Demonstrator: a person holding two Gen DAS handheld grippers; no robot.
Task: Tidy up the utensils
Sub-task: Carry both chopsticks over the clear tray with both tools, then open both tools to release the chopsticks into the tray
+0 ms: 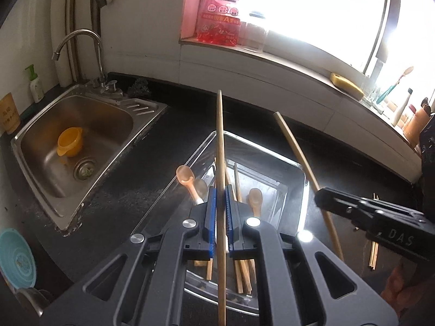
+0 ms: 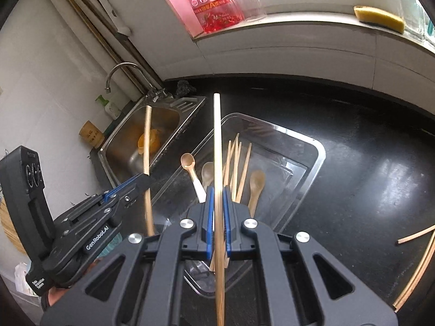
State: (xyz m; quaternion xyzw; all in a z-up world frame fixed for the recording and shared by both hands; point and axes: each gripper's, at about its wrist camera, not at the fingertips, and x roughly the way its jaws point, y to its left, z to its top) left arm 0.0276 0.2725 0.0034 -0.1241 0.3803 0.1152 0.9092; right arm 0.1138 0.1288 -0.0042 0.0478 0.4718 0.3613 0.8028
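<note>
Daylight from a window washes over a black worktop (image 1: 152, 190), where a steel sink (image 1: 81, 146) holding an orange cup (image 1: 70, 141) is set beside a clear tray (image 1: 274, 160) of chopsticks and spoons. One chopstick (image 1: 220, 141) is gripped upright by the clenched left claw (image 1: 220, 198).

From the right wrist, another chopstick (image 2: 217, 149) is clamped in the right claw (image 2: 217, 206) above the same tray (image 2: 312, 146); loose chopsticks (image 2: 416, 235) are seen on the worktop (image 2: 367, 168), a sponge (image 2: 379, 17) on the sill.
</note>
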